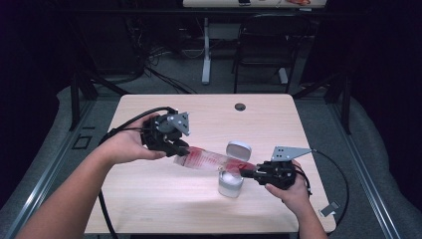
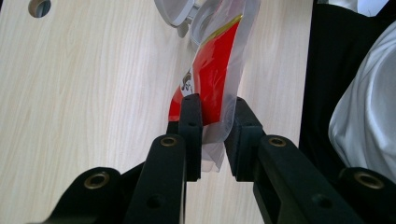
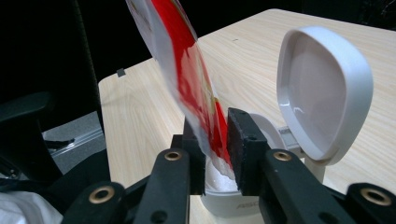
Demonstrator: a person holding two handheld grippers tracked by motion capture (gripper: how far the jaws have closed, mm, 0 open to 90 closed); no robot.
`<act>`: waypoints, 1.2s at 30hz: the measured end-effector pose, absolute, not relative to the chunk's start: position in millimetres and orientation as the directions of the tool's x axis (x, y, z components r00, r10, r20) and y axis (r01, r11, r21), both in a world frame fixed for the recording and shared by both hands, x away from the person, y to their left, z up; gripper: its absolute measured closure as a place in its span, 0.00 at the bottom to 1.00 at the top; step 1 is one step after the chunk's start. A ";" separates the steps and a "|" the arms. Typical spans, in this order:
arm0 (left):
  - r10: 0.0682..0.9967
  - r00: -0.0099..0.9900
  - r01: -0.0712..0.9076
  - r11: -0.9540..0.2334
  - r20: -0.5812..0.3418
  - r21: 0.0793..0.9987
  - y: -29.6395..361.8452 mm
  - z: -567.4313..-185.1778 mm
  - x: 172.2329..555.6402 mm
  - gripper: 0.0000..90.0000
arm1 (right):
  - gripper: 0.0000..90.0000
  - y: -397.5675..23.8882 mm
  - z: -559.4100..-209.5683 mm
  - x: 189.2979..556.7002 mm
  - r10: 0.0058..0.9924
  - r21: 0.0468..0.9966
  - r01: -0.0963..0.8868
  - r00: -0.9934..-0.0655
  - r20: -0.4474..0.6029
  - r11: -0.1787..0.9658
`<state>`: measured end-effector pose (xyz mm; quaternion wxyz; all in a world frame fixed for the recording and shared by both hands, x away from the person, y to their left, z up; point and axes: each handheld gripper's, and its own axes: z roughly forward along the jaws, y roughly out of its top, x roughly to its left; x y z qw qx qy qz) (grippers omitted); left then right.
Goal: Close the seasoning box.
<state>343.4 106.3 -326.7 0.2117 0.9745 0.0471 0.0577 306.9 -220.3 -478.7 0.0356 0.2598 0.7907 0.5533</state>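
Black jaws held a red-and-clear packet [image 1: 206, 160] stretched over an open white container [image 1: 231, 183].

Left gripper [image 2: 215, 122] was clenched on one end of the packet, its pads pressing the plastic; right gripper [image 3: 215, 140] had the other end between its jaws, but whether the pads pressed or had let go could not be told; the packet hung slanted in the air, its lower end over the container's mouth; the container stood on the bench [image 1: 164, 199] with its hinged lid [image 3: 322, 91] tipped up; white contents showed inside; judging from this, the packet was positioned for pouring or tearing, and emptying it and shutting the lid remained.
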 end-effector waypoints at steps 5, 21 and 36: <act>0.115 0.989 0.065 -0.905 0.095 0.419 104.8 -327.6 343.5 0.87 | 0.82 -223.2 -485.0 309.4 0.453 0.892 0.380 -0.858 0.241 0.245; 0.135 0.987 0.086 -0.903 0.088 0.420 113.5 -329.9 346.2 0.87 | 0.85 -218.9 -497.9 311.1 0.462 0.865 0.386 -0.861 0.212 0.322; 0.151 0.985 0.105 -0.903 0.079 0.417 122.1 -334.3 347.3 0.87 | 0.95 -212.8 -497.3 308.8 0.473 0.863 0.364 -0.864 0.173 0.349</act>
